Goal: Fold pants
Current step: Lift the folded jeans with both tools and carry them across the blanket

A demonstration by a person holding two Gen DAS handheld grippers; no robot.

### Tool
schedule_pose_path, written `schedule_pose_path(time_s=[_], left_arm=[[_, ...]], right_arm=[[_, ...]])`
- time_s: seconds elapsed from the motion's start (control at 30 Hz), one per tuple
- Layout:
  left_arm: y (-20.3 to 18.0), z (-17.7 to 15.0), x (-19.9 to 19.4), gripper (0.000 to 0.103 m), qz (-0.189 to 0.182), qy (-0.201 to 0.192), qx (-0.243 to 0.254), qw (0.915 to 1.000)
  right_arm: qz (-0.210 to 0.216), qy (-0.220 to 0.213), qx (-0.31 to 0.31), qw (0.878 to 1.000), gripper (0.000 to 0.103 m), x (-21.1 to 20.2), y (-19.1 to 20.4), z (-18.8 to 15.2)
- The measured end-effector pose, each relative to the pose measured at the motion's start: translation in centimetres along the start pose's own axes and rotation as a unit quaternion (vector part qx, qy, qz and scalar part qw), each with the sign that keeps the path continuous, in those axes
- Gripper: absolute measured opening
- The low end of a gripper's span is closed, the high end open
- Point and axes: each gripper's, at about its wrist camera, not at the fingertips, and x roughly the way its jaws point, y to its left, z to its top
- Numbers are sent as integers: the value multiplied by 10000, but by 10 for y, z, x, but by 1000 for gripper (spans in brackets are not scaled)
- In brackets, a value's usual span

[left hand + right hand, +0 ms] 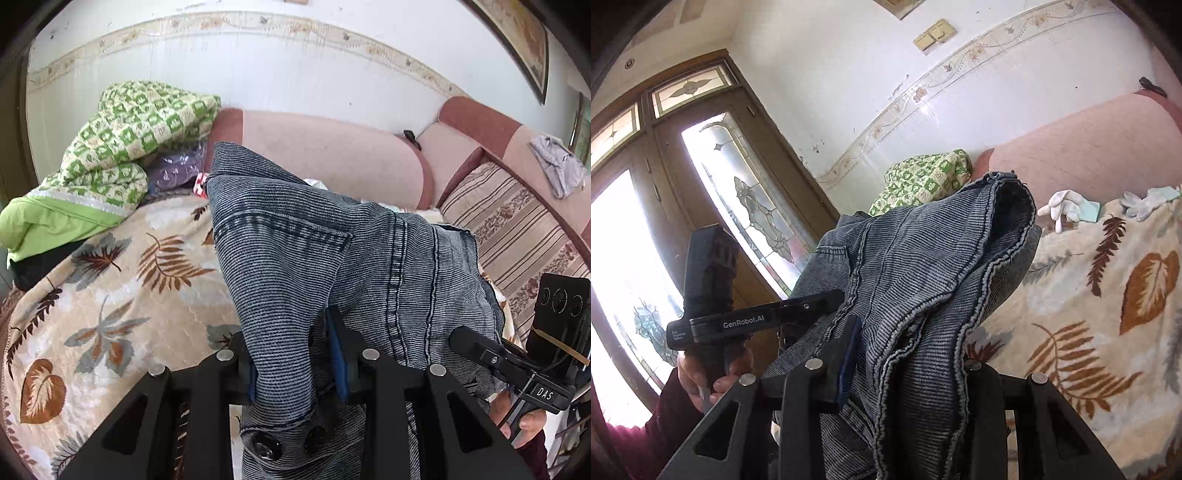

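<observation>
- My left gripper (295, 354) pinches the pants (332, 258) at the waist; the buttons sit just behind the pads.
- My right gripper (908, 362) clamps a thick bunch of hemmed layers; the far pad is hidden by cloth.
- Pants hang off both jaws, above the bedspread (110, 295).
- No flat fold visible yet. Judging: early stage, still need to spread, fold, lay down.

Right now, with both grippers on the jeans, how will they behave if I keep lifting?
Probably floppy: the jeans drape and bunch over the left gripper rather than holding shape. Likely fairly heavy for cloth, since the ribbed denim piles in thick layers at the right gripper. The textured weave should resist slipping.
</observation>
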Motion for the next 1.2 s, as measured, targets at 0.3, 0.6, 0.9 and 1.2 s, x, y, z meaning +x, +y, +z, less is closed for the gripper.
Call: schedule_pose_path(time_s=[0.3,0.6,0.9,1.2], left_arm=[[8,-22,84,32,277,866,-203,9957],[14,-41,133,32,510,1373,-252,9889],[21,-47,153,35,618,1527,-208,9861],[24,-51,162,45,740,1592,-220,9842]], right_arm=[[-391,823,753,9930,38,45,-63,-22],[-781,1469,1151,9793,38,78,-101,-44],[-845,1645,1342,9735,38,91,-117,-51],[-918,1857,1606,9650,38,99,-127,-56]])
